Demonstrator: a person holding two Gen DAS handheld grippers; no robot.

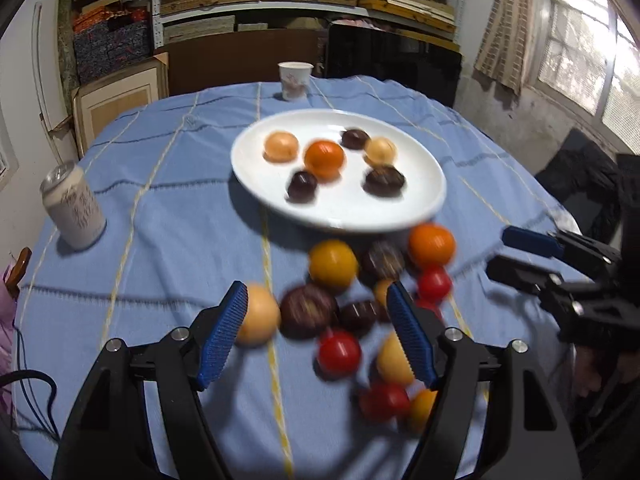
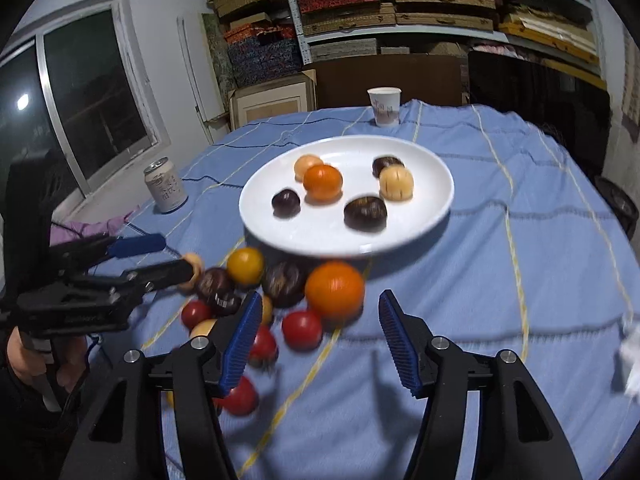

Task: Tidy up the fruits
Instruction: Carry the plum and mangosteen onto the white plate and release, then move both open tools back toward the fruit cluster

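Both claws [image 1: 316,336] [image 2: 316,340] spread, empty; white plate [image 1: 424,208] holds six fruits

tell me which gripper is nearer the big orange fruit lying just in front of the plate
Right. The right gripper has the big orange fruit just ahead of its open fingertips. The left gripper hangs open over the dark fruits to the orange's left, further off.

Both tongs look alike: the left tongs [image 1: 316,328] and right tongs [image 2: 316,340] have glossy black angular arms with cut-out slots, round silver screws at the joints, and ridged blue pads [image 1: 408,336] lining each finger. A dark sleeve [image 2: 16,408] covers the wrist.
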